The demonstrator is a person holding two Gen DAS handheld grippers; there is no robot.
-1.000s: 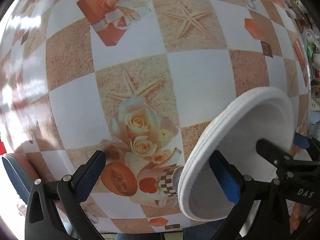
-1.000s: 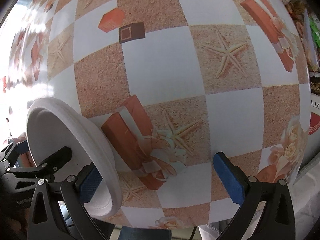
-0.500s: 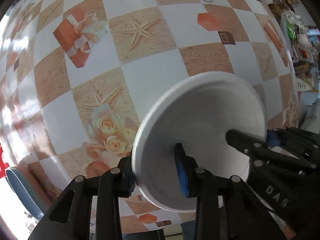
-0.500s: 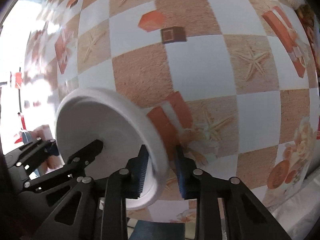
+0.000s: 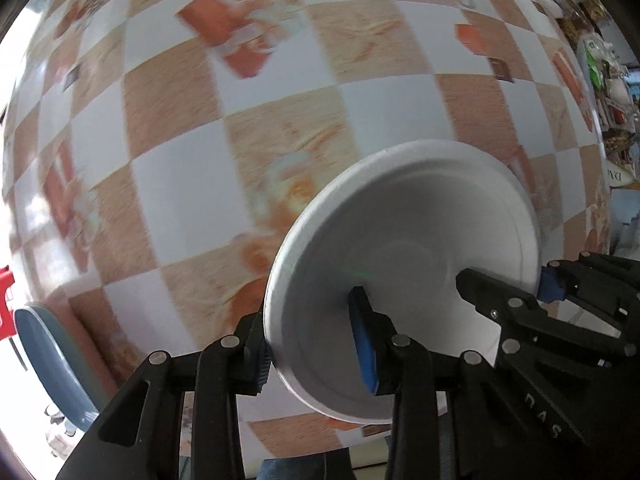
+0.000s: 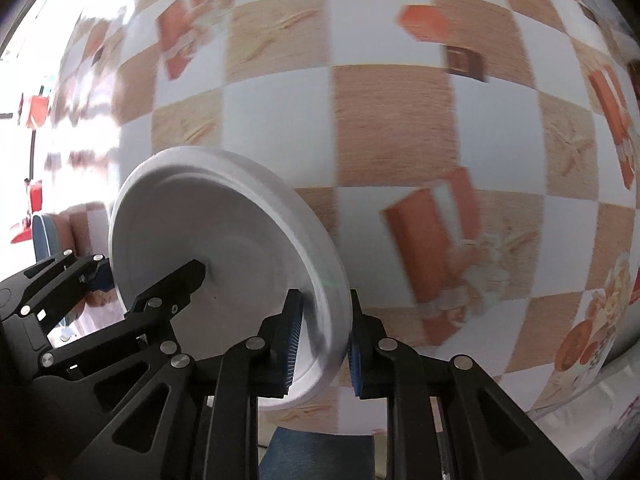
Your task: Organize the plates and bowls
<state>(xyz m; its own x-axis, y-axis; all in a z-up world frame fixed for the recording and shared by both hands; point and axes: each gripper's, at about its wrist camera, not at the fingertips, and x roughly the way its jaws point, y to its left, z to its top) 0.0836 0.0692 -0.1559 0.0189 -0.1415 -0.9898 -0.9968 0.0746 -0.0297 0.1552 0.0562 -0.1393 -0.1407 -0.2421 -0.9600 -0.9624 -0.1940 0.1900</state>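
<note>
checkered tablecloth (image 5: 180, 184) fills both frames, blurred. white plate (image 5: 404, 280) sits lower right in my left view, off the cloth, my left claw (image 5: 316, 344) and right claw (image 6: 322, 340) clamped on opposite rims. carrying step; next needs a level set-down spot.

White plate (image 5: 420, 248); tablecloth (image 5: 180, 184) checked white and tan; blue pads (image 6: 294, 340).

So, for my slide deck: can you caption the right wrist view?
Both grippers, right gripper and left gripper, clamp one white foam plate by opposite rims above the checkered tablecloth.
</note>
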